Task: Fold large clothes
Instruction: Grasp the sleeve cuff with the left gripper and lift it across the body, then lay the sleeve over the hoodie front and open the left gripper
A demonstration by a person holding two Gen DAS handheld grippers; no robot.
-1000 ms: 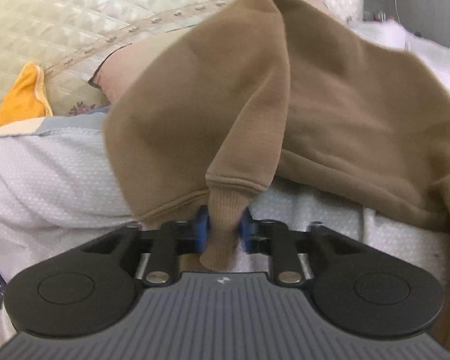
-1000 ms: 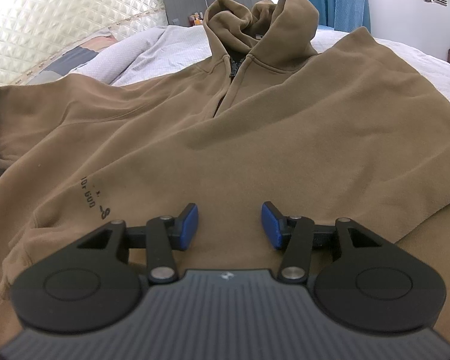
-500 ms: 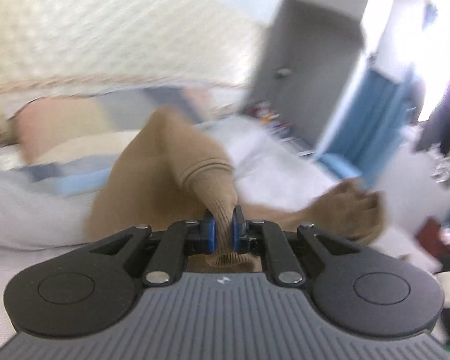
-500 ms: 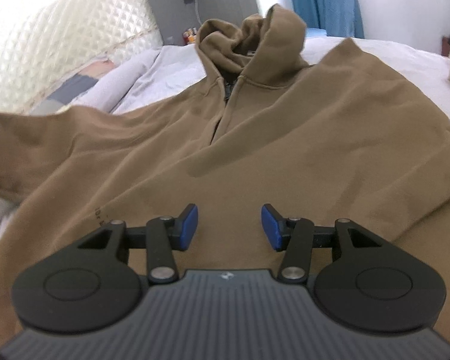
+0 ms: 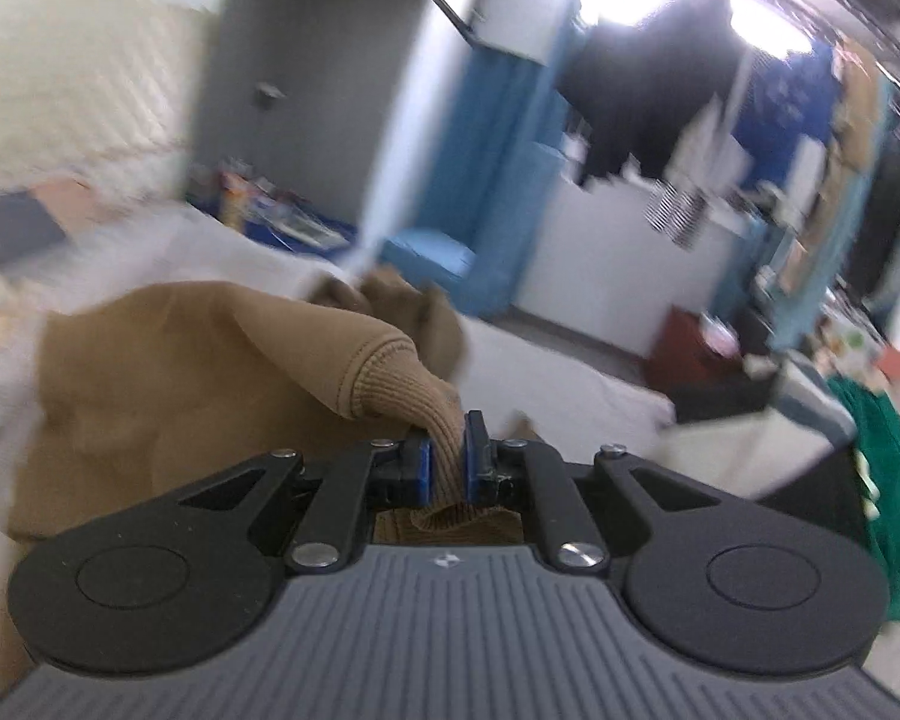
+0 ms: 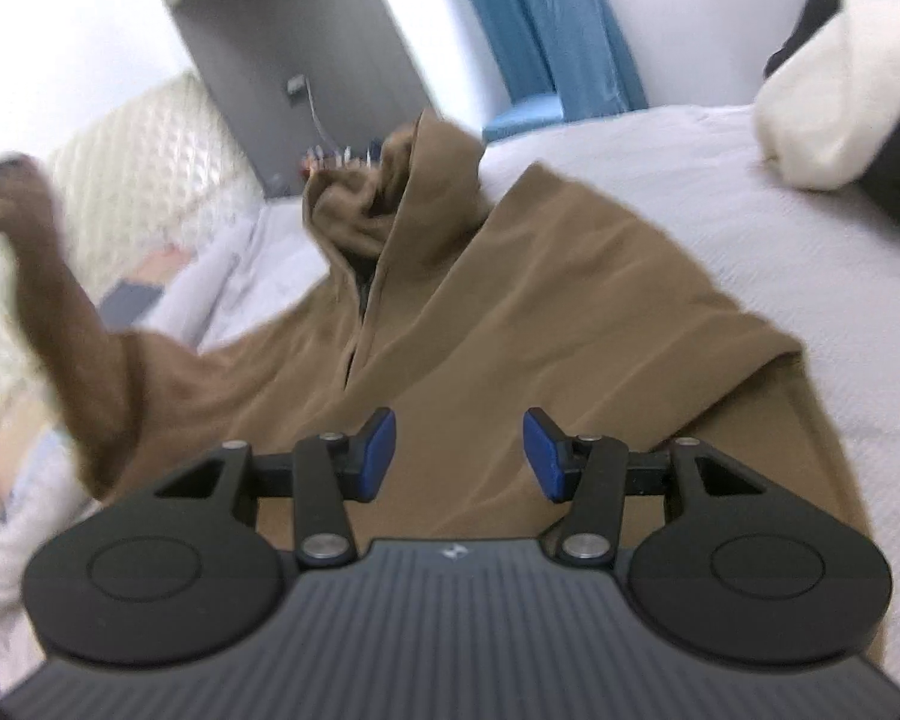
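The left tongs [image 5: 445, 456] were clamped on the ribbed cuff [image 5: 411, 381] of the brown hoodie [image 6: 510, 312], the blue pads [image 5: 421, 468] pressing the knit from both sides with the cuff's end bunched behind them. From the cuff the sleeve [image 5: 258, 324] ran back and down to the rest of the garment. In the right wrist view the same sleeve [image 6: 72, 300] rose off the bed [image 6: 780, 228] at the left edge, up to a dark blurred shape that was probably the left tongs, though the blur made it hard to be sure.

The right tongs [image 6: 459, 450] stood apart with nothing between the blue pads [image 6: 378, 450], held over the hoodie's front.

The hoodie lay front up on the pale grey bedcover, its hood [image 6: 390, 192] crumpled at the far end toward the quilted cream headboard [image 6: 144, 168], the neck opening running down the middle of the chest. Its right side lay flat and spread, and only the lifted sleeve was clear of the bed.

A cream cushion [image 6: 828, 114] sat on the bed at the far right. Blue curtains [image 6: 528, 18] hung beyond the bed, and a green cloth [image 5: 882, 468] showed at the right edge of the left wrist view, much of that view being smeared.
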